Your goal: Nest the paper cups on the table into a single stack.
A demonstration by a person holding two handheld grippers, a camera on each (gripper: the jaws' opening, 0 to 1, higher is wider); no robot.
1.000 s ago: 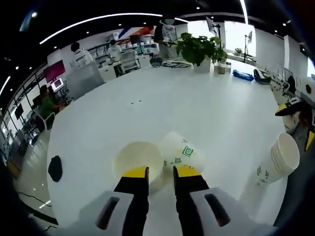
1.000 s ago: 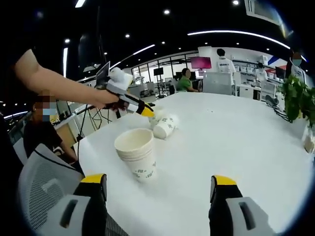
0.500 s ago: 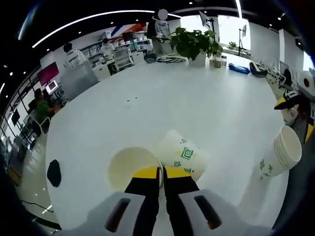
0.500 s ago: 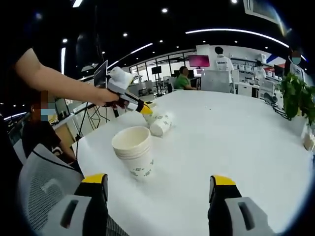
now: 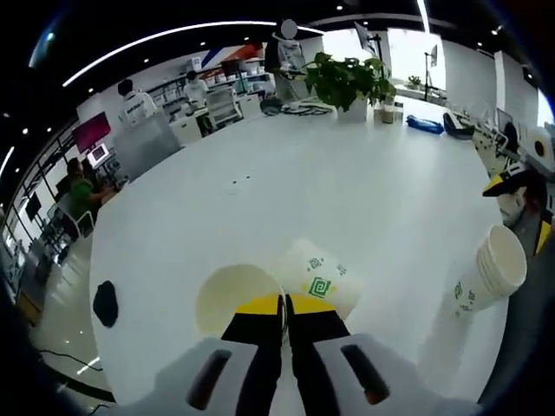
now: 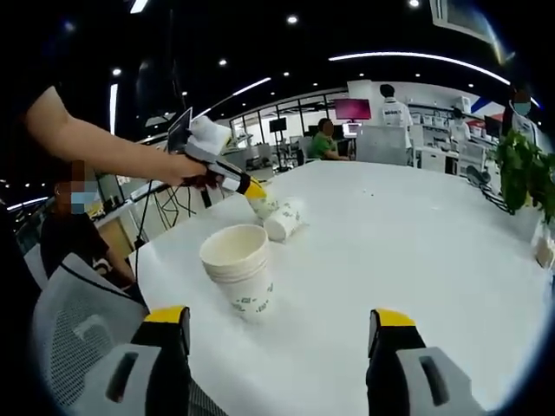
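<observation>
Left gripper (image 5: 284, 303): jaws now closed on upright cup (image 5: 236, 299) rim; grasp made, we lift next.
Right gripper (image 6: 282, 325): jaws open, stack (image 6: 238, 269) waiting.

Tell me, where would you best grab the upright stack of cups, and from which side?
Probably by its rim. The stack of paper cups stands upright on the white table with the mouth open on top, so one jaw could go inside and one outside, coming from above. The open right gripper faces it. The left gripper is shut on the rim of the single paper cup.
</observation>
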